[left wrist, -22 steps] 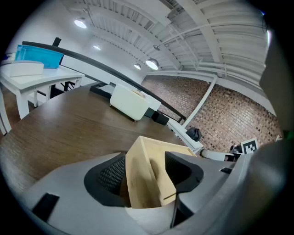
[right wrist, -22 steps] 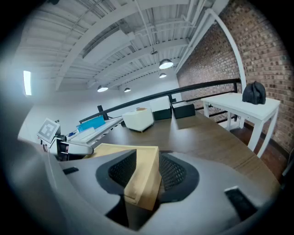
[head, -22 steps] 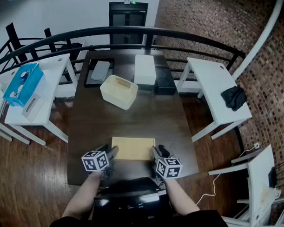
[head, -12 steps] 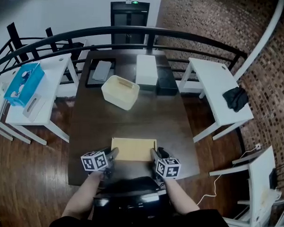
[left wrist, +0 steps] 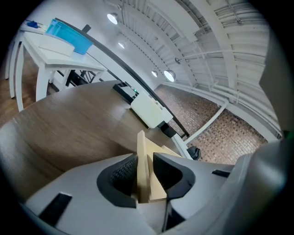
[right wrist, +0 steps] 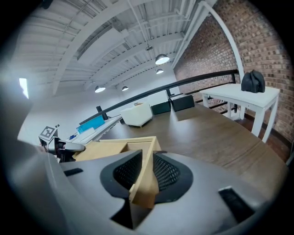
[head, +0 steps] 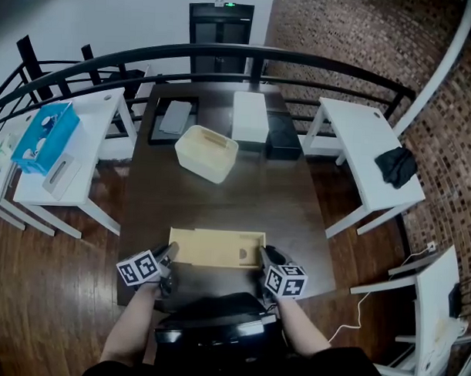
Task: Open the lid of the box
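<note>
**Q:** What is at the left, seen from above?
**A:** A white side table (head: 75, 139) with a blue box (head: 43, 136) on it; beside it stands a long dark table (head: 220, 198); the left gripper (head: 170, 255) sits at the near edge of the dark table.

**Q:** What does that gripper have hold of?
**A:** Its jaws are drawn most of the way in, pinching the left end of a thin wooden lid (head: 202, 248); in the left gripper view the lid stands edge-on between the two pads.

**Q:** Where is the box?
**A:** The wooden box (head: 258, 240) lies flat at the near edge of the dark table, between the two grippers; the lid juts out past its left end; a strip of the inside is uncovered at its right end.

**Q:** And to the right?
**A:** The right gripper (head: 262, 258) has its jaws narrowed onto the right end wall of the wooden box, near a corner; the pads press on both faces of the wall. Farther back on the dark table sit a cream tub (head: 207, 152), a white case (head: 250, 116) and a black case (head: 283, 136); far right, a white desk (head: 361, 134) holds a black cloth (head: 396, 166).
</note>
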### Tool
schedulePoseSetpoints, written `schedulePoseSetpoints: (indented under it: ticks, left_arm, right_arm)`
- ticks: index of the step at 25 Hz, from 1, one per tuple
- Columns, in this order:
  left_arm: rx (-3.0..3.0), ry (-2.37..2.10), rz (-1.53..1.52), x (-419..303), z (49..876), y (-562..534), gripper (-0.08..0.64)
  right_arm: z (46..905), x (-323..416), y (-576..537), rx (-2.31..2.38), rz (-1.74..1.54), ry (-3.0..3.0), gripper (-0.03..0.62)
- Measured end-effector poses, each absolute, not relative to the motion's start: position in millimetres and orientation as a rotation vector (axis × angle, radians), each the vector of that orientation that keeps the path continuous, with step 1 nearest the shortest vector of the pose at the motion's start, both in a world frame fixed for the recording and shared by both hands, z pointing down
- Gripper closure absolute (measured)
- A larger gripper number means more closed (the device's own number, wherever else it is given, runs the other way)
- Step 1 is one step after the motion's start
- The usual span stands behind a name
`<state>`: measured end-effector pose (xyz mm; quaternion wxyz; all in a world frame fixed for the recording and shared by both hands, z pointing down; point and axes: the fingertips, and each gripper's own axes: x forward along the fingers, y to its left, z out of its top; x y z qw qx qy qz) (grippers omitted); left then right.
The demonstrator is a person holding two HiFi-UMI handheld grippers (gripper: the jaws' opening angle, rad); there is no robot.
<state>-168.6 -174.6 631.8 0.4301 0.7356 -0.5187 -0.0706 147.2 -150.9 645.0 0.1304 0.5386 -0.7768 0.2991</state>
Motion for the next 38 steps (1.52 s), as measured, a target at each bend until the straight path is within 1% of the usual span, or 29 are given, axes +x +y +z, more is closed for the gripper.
schedulePoseSetpoints:
  ticks: [6,11,28,38]
  left_arm:
    - [1.805,-1.336,-0.223,-200.1,630.6,-172.7,0.475]
    - [1.714,-1.318,-0.36,-222.3,632.2,-169.8,0.497]
    - [1.574,-1.438,-0.536,-297.3,635.9,-162.0,0.492]
    - [1.544,-1.469,-0.562,-307.1,639.5,-162.4,0.489]
  right_arm:
    - [642.5,147.0,-151.1,1.566,0.902,-2.274,0.515]
    - [644.9,147.7,-151.1,1.571,0.902,-2.269,0.515]
    - [643.4,146.2,-151.1,1.574,0.889,-2.268,0.515]
    - [643.8,144.7,-151.9,1.571,0.885,-2.262,0.515]
